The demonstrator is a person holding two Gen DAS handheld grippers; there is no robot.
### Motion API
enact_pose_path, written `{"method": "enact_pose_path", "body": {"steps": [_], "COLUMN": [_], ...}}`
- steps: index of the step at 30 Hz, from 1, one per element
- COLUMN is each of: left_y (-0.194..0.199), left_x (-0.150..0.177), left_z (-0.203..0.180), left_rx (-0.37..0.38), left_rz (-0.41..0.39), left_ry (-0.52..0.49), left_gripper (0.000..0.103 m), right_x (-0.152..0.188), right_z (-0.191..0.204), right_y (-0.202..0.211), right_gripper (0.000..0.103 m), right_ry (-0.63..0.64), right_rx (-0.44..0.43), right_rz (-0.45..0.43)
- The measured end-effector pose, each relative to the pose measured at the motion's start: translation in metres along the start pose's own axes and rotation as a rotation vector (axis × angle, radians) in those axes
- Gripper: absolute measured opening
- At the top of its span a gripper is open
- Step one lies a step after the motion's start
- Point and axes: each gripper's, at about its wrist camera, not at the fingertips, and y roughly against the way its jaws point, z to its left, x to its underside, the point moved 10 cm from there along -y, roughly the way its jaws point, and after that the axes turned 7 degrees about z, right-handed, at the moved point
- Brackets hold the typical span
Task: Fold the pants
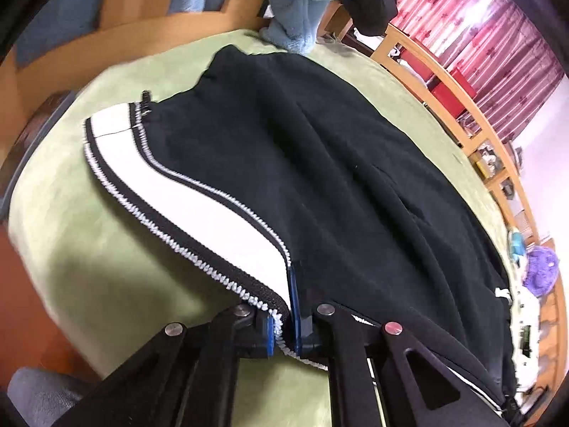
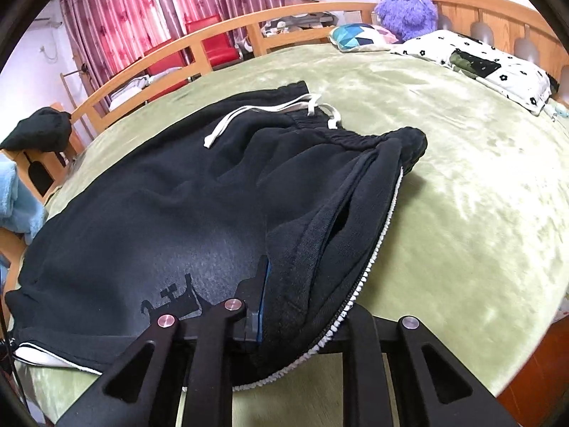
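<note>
One pair of black pants (image 2: 170, 192) lies on the green bed (image 2: 462, 192), partly doubled over. The left tongs (image 1: 284, 323) are closed on the zipper-trimmed side edge; the right tongs (image 2: 284, 306) pinch a thick fold near the pocket. The thick fleece may slip out of either grip, or the layers may shift and crease. One drawstring (image 2: 270, 110), two pillows and one purple toy (image 2: 405, 7) show.

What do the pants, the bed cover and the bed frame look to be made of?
Pants: likely a soft, matte black fleece-type knit, with a fuzzy nap and a white side stripe. Bed cover: plush green fabric, probably velvety; its pile shows light streaks. Bed frame: light wood with visible grain, smooth finish.
</note>
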Motion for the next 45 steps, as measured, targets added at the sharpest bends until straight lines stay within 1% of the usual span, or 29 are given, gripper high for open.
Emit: {"method": "enact_pose_path", "body": {"steps": [4,8,10,12,13,14,15,16,17,18,19,20,21,22,23,25,26,27,29,31,33,35,38,40,43,45], "left_y": [0.018,0.033,0.032,0.025,0.020,0.017,0.016,0.016,0.014,0.012,0.012,0.014,0.018,0.023,0.032,0.048,0.055,0.060,0.069,0.073,0.075,0.069,0.053,0.040,0.024,0.007], "left_x": [0.012,0.023,0.025,0.025,0.022,0.023,0.024,0.025,0.025,0.024,0.023,0.020,0.015,0.013,0.006,-0.008,-0.016,-0.024,-0.045,-0.071,-0.087,-0.115,-0.147,-0.167,-0.191,-0.209], "left_z": [0.014,0.018,0.018,0.016,0.014,0.013,0.010,0.008,0.005,0.003,0.003,-0.001,-0.005,-0.009,-0.017,-0.029,-0.037,-0.046,-0.064,-0.085,-0.101,-0.120,-0.149,-0.168,-0.193,-0.213], "left_rx": [0.020,-0.005,-0.010,-0.044,-0.058,-0.072,-0.071,-0.063,-0.051,-0.047,-0.049,-0.045,-0.045,-0.040,-0.025,0.000,0.019,0.029,0.036,0.044,0.057,0.081,0.081,0.092,0.102,0.104], "left_rz": [-0.001,-0.008,0.000,0.025,0.035,0.048,0.052,0.046,0.038,0.029,0.022,0.007,-0.012,-0.021,-0.039,-0.073,-0.081,-0.089,-0.122,-0.157,-0.169,-0.187,-0.215,-0.226,-0.238,-0.245], "left_ry": [0.025,0.009,0.000,-0.016,-0.016,-0.021,-0.028,-0.033,-0.037,-0.036,-0.038,-0.046,-0.061,-0.079,-0.101,-0.110,-0.122,-0.136,-0.161,-0.177,-0.167,-0.148,-0.152,-0.157,-0.169,-0.181], "left_gripper": [0.008,0.008,0.008,0.010,0.012,0.018,0.022,0.033,0.038,0.038,0.037,0.023,0.010,0.007,0.007,0.007,0.007,0.007,0.007,0.007,0.007,0.007,0.007,0.007,0.007,0.007], "right_x": [0.021,0.042,0.048,0.055,0.058,0.060,0.062,0.061,0.060,0.059,0.059,0.059,0.059,0.052,0.046,0.034,0.020,0.015,-0.014,-0.049,-0.076,-0.108,-0.158,-0.181,-0.217,-0.237], "right_z": [-0.008,-0.014,-0.017,-0.020,-0.022,-0.023,-0.024,-0.026,-0.028,-0.029,-0.030,-0.027,-0.024,-0.021,-0.016,-0.007,0.000,0.006,0.017,0.030,0.042,0.058,0.082,0.092,0.106,0.115], "right_y": [0.019,0.031,0.029,0.017,0.010,0.007,0.007,0.010,0.013,0.013,0.011,0.009,0.010,0.015,0.021,0.031,0.037,0.042,0.047,0.048,0.047,0.045,0.033,0.024,0.000,-0.017], "right_gripper": [0.017,0.017,0.017,0.021,0.023,0.028,0.035,0.038,0.044,0.044,0.042,0.024,0.021,0.020,0.020,0.019,0.019,0.019,0.019,0.019,0.019,0.019,0.019,0.019,0.019,0.019], "right_ry": [0.019,0.022,0.007,-0.025,-0.048,-0.061,-0.071,-0.078,-0.082,-0.083,-0.085,-0.089,-0.090,-0.080,-0.056,-0.026,-0.025,-0.029,-0.044,-0.052,-0.039,-0.017,0.003,0.002,-0.007,-0.012], "right_rx": [-0.004,-0.012,-0.030,-0.055,-0.076,-0.089,-0.103,-0.115,-0.113,-0.106,-0.107,-0.135,-0.160,-0.152,-0.145,-0.148,-0.173,-0.191,-0.237,-0.259,-0.268,-0.281,-0.282,-0.277,-0.285,-0.279], "right_rz": [0.019,0.036,0.052,0.102,0.145,0.165,0.171,0.159,0.137,0.128,0.136,0.159,0.167,0.138,0.113,0.089,0.075,0.069,0.051,0.027,0.002,-0.020,-0.055,-0.064,-0.071,-0.082]}}
